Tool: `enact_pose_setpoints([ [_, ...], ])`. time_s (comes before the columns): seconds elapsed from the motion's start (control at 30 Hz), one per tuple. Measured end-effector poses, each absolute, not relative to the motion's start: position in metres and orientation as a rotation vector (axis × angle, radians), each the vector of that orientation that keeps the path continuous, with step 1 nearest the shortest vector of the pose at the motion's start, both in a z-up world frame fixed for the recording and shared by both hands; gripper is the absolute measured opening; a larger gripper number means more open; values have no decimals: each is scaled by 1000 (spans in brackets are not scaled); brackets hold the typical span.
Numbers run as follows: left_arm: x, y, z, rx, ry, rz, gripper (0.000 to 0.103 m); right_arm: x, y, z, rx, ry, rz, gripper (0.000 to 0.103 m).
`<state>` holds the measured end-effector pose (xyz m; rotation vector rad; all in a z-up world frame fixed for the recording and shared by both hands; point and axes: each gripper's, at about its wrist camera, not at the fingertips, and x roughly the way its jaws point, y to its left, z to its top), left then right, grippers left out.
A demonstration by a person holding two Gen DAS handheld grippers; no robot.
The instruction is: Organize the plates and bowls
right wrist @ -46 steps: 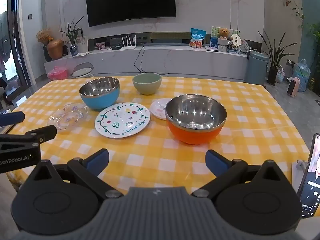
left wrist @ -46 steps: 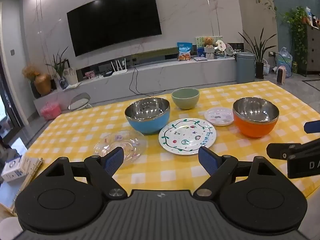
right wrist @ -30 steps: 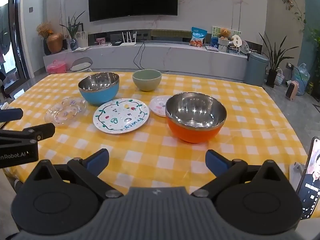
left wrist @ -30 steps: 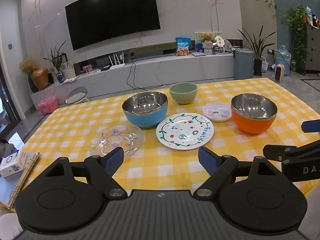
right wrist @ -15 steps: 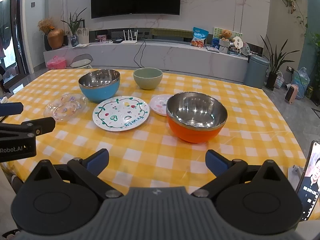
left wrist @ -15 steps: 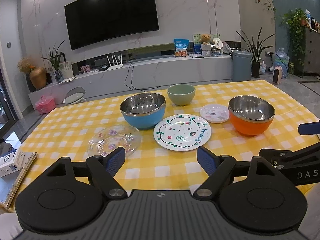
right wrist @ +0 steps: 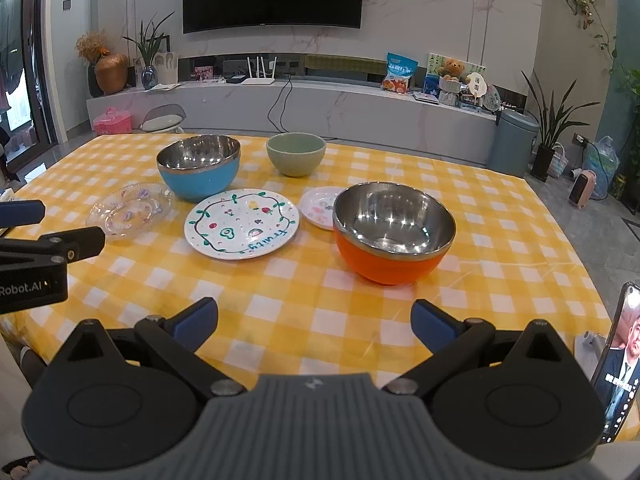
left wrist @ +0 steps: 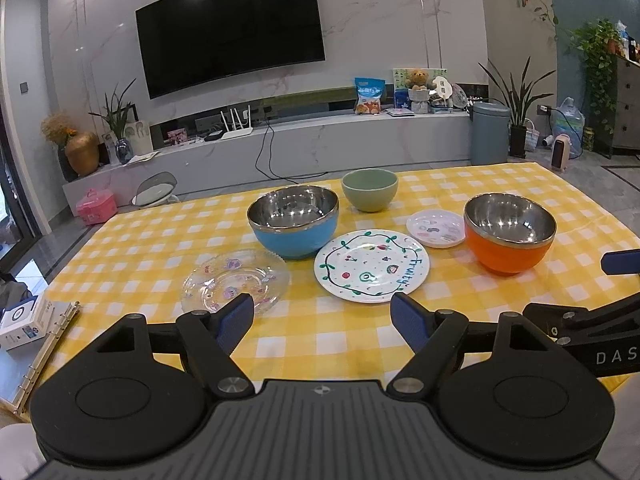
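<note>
On the yellow checked table (left wrist: 320, 344) stand a blue steel bowl (left wrist: 294, 222), a green bowl (left wrist: 370, 190) and an orange steel bowl (left wrist: 509, 234). Between them lie a clear glass plate (left wrist: 236, 278), a white painted plate (left wrist: 372, 266) and a small white plate (left wrist: 436, 228). The same dishes show in the right wrist view: blue bowl (right wrist: 199, 168), green bowl (right wrist: 296, 154), orange bowl (right wrist: 394, 232), painted plate (right wrist: 242, 224), glass plate (right wrist: 130, 210), small plate (right wrist: 320, 206). My left gripper (left wrist: 322, 318) and right gripper (right wrist: 314, 322) are open and empty at the table's near edge.
A phone (right wrist: 618, 364) stands at the table's near right corner. A box (left wrist: 24, 320) and a ring binder (left wrist: 48, 354) lie off the table's left side. A TV wall and a low shelf stand behind the table.
Both grippers have drawn back and risen slightly, so the dishes sit a little farther off. Both stay open and nothing on the table has moved.
</note>
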<state>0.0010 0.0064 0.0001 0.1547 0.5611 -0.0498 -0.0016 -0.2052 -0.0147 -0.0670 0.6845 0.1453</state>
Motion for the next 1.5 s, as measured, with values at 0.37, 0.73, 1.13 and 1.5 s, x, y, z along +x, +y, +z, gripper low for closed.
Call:
enact_pose_setpoints([
  [0.37, 1, 9, 0, 153, 560, -42, 91, -2, -206, -15, -72, 685, 144, 100],
  [0.73, 0, 9, 0, 153, 560, -41, 91, -3, -207, -15, -75, 686, 142, 100],
  [1.13, -1, 10, 0, 156, 562, -40, 91, -3, -207, -16, -78, 688, 142, 100],
  [1.5, -2, 10, -1, 155, 563, -40, 91, -3, -209, -16, -83, 689, 141, 100],
])
